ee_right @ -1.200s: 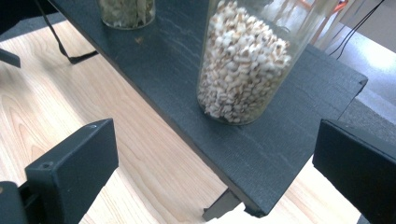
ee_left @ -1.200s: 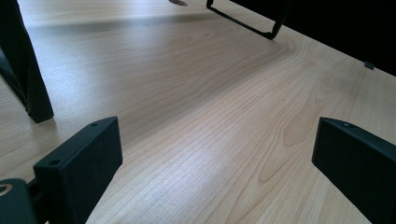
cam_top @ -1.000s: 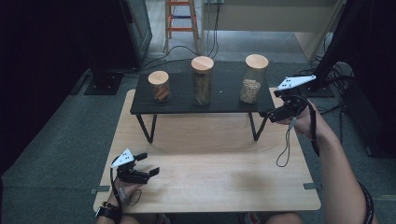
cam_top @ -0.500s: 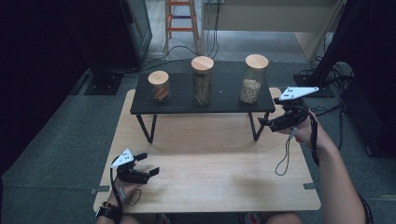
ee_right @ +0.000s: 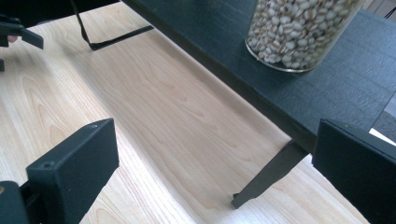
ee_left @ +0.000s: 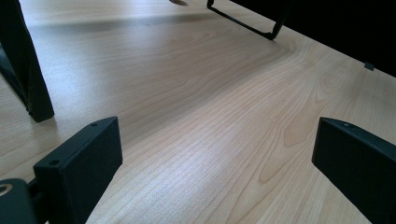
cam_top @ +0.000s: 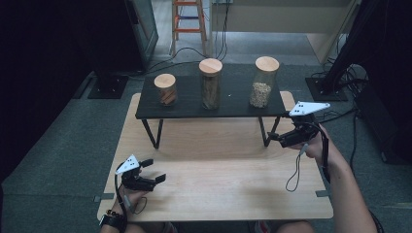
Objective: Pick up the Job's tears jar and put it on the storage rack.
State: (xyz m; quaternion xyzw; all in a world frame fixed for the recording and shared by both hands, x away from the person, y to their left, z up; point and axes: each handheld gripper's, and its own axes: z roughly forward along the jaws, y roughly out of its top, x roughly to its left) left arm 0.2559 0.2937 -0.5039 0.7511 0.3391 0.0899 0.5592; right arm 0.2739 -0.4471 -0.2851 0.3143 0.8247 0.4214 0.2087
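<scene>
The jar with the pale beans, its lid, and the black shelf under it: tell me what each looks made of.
Jar: clear glass or plastic, the beans show through.
Lid: pale wood, by its matt tan look.
Black shelf: matt, finely textured top, perhaps coated board; thin black legs, probably metal.

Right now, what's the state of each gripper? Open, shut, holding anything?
Left gripper: open, holding nothing, low over the wooden table.
Right gripper: open, holding nothing, beside the black shelf, nearest the jar of beans.
</scene>
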